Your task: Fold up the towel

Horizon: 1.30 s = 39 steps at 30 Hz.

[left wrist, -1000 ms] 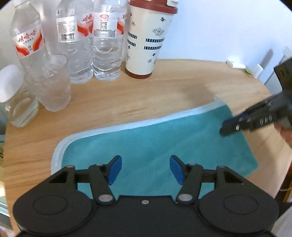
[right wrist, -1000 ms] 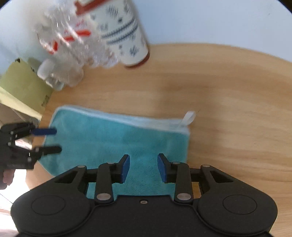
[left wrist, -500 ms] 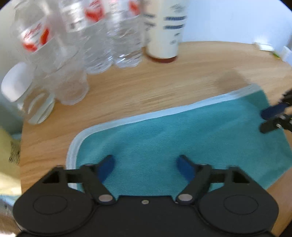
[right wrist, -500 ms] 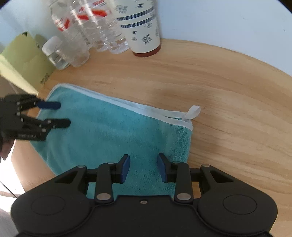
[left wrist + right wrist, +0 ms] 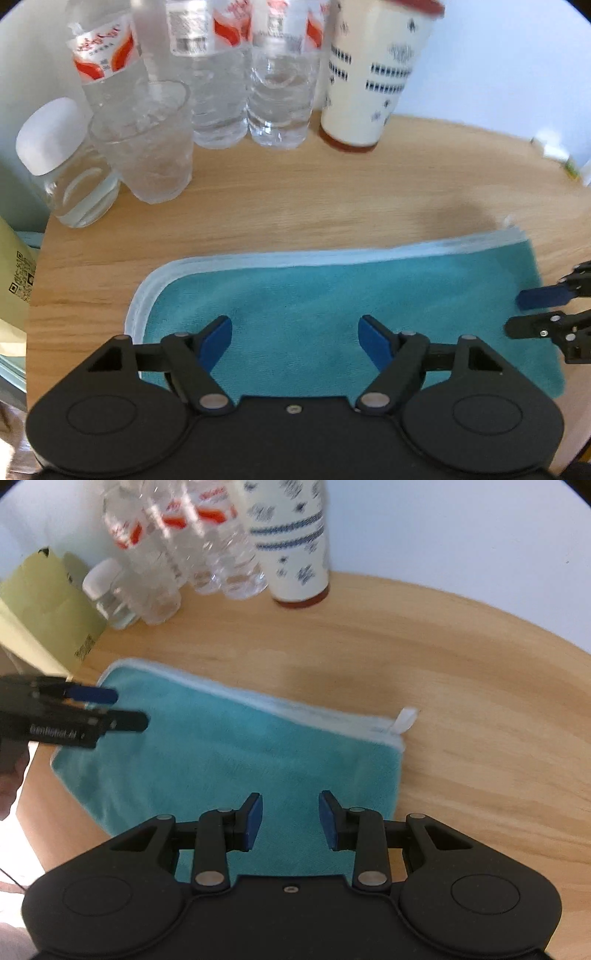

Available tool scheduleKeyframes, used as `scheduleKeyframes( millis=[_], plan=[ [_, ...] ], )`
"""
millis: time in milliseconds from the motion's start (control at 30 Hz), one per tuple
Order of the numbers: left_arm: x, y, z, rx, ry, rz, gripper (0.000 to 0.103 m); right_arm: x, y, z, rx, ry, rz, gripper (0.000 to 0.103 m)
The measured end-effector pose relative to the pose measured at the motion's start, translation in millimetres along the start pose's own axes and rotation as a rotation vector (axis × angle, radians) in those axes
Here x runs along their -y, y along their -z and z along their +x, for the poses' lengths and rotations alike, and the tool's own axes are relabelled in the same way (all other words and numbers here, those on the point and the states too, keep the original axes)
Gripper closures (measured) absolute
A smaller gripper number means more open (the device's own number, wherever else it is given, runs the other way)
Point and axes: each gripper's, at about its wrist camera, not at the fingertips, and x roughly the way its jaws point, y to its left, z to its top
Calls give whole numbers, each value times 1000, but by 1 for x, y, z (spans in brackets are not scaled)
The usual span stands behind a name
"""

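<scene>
Teal towel (image 5: 332, 295) lies between empty tongs, left (image 5: 294, 334) spread wide, right (image 5: 290, 819) narrower.

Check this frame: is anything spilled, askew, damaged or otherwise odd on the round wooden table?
Nothing stands out. The teal towel with white trim lies flat on the wooden table; the clear water bottles, ribbed glass and patterned cream cup stand upright. Left gripper and right gripper are open above the towel.
</scene>
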Motion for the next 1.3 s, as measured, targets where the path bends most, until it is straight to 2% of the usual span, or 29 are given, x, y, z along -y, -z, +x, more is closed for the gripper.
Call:
scheduleKeyframes(
  millis=[67, 167, 300, 433, 467, 500, 567, 667, 733, 800, 833, 1000, 1133, 1200, 1300],
  plan=[
    [4, 2, 3, 9, -23, 18, 20, -2, 3, 5, -6, 27, -16, 64],
    [10, 4, 7, 11, -33, 40, 14, -2, 6, 7, 6, 3, -19, 48],
    [13, 3, 7, 7, -45, 47, 13, -6, 7, 9, 15, -3, -39, 38],
    [12, -1, 4, -25, -41, 17, 12, -12, 6, 10, 11, 15, -55, 36],
    [13, -2, 2, -36, -37, 7, 8, -12, 5, 9, 9, 21, -53, 36],
    [14, -2, -2, -50, -20, 3, 2, -12, 5, 5, 11, 30, -43, 36],
    [21, 0, -14, -74, 22, 0, 1, -8, 6, -11, 30, 47, -13, 35],
    [30, 3, -38, -65, 35, -28, 1, -1, 12, -39, 67, 81, 32, 24],
    [36, 4, -58, -49, 38, -74, 1, 3, 17, -55, 77, 94, 65, 21],
    [40, 6, -78, -28, 35, -131, 1, 6, 22, -70, 83, 103, 99, 11],
    [43, 7, -88, -19, 32, -157, 1, 8, 25, -77, 86, 107, 115, 10],
    [68, 15, -129, 10, -2, -236, 1, 17, 39, -114, 100, 129, 200, 9],
    [96, 24, -151, -32, -29, -284, 1, 23, 49, -144, 110, 134, 257, 9],
    [111, 31, -158, -61, -41, -286, 1, 21, 53, -157, 117, 104, 241, 9],
    [132, 40, -174, -36, -83, -288, 1, 12, 64, -178, 144, 83, 178, 9]
  ],
)
